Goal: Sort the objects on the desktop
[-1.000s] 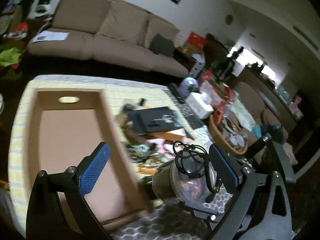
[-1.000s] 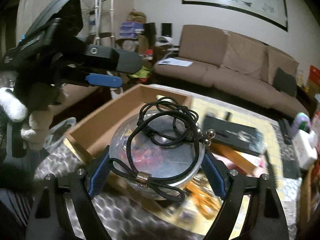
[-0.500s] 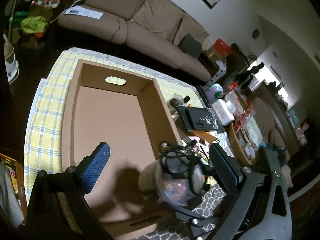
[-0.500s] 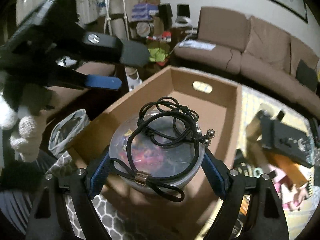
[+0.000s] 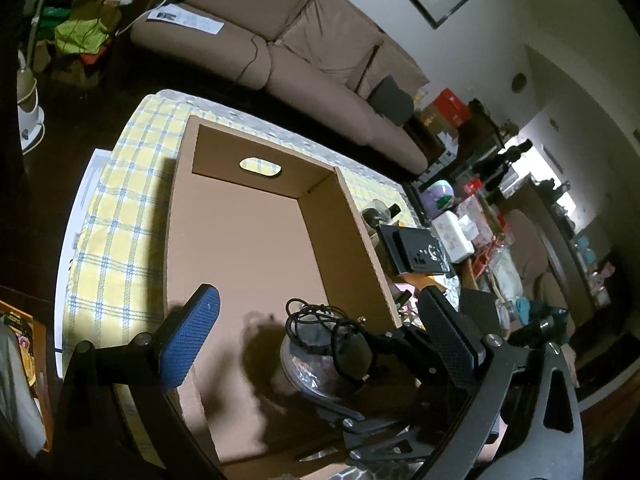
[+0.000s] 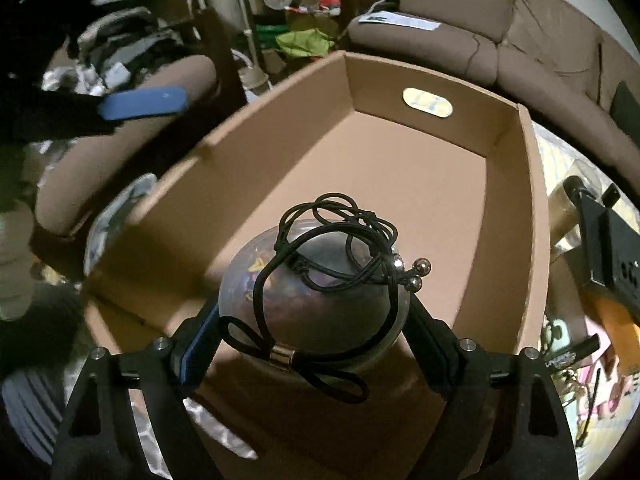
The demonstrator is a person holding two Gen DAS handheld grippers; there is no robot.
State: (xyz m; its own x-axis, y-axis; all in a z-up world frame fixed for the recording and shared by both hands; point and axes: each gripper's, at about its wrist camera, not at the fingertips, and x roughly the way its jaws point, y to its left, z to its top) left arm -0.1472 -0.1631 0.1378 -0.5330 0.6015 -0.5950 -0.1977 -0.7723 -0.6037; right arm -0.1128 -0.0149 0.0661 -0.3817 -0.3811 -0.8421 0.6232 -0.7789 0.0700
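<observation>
My right gripper [image 6: 314, 320] is shut on a clear round container [image 6: 320, 284] with colourful bits inside. A tangle of black hair ties [image 6: 336, 236] with small metal beads lies on its domed lid. The container hangs low inside the open cardboard box [image 6: 532, 216], near its front end. In the left wrist view the same container [image 5: 312, 364] sits between the right gripper's black fingers [image 5: 404, 344]. My left gripper [image 5: 316, 312] stands open and holds nothing, above the box's near end, its blue pad [image 5: 192, 336] to the left.
The box [image 5: 248, 240] lies on a yellow checked tablecloth [image 5: 116, 216]. To the box's right are a black flat case [image 5: 416, 248], a white box [image 5: 456, 236] and several small cluttered items. A brown sofa [image 5: 300, 52] stands behind the table.
Both grippers have swung from above the table clutter to over the cardboard box and come down. The container, still held, now hangs inside the box.
</observation>
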